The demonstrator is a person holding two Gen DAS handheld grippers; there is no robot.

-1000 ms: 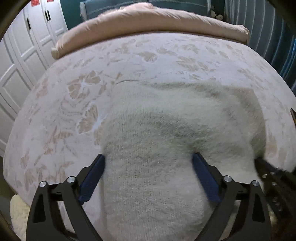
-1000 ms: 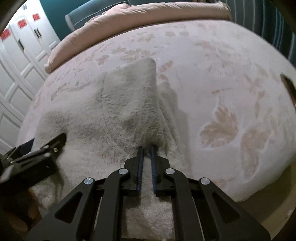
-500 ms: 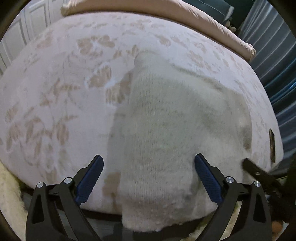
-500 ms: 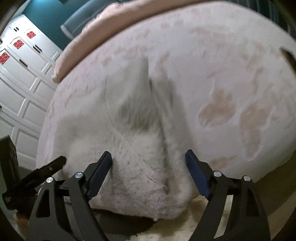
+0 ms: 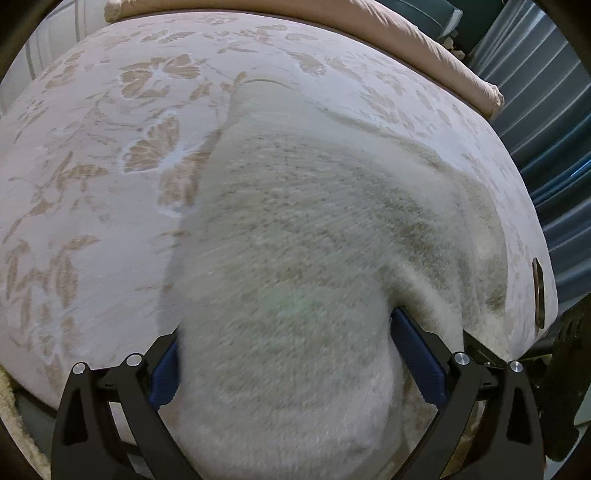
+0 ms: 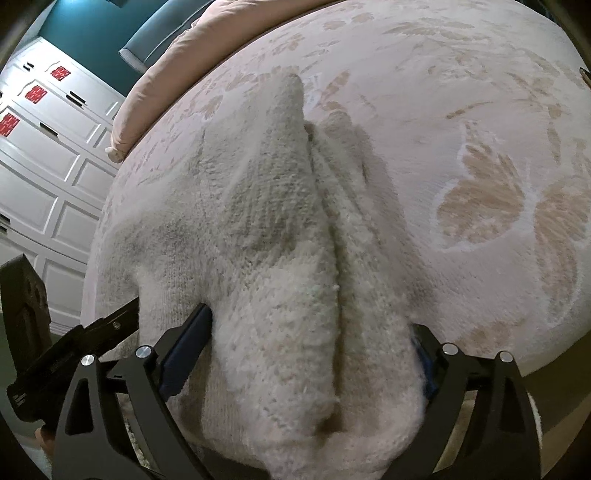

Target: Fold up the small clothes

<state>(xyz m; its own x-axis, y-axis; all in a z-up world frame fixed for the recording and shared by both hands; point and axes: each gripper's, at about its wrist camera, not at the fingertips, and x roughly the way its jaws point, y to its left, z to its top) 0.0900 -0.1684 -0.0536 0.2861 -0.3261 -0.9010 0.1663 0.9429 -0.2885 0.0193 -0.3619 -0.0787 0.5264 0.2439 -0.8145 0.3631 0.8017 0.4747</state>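
A fluffy cream knitted sweater (image 5: 314, 203) lies partly folded on the bed, and its near edge hangs over the bed's front edge. My left gripper (image 5: 284, 328) is open over that near edge, and the cloth bulges up between its blue pads (image 5: 417, 354). In the right wrist view the sweater (image 6: 266, 206) shows a long fold ridge running away from me. My right gripper (image 6: 310, 319) straddles this ridge with its jaws opening wide; the thick fold fills the space between them and hides most of the right pad.
The bed has a pale cover with a tan flower pattern (image 5: 92, 184) and a rolled pink duvet (image 5: 369, 33) along its far side. White panelled wardrobe doors (image 6: 44, 166) stand at the left, blue curtains (image 5: 546, 110) at the right. A small brown object (image 5: 538, 291) lies at the bed's right edge.
My right gripper was shut on a fold of the sweater and has opened wide. Both grippers have tipped downward and closer, so the sweater's near edge now fills both jaws.
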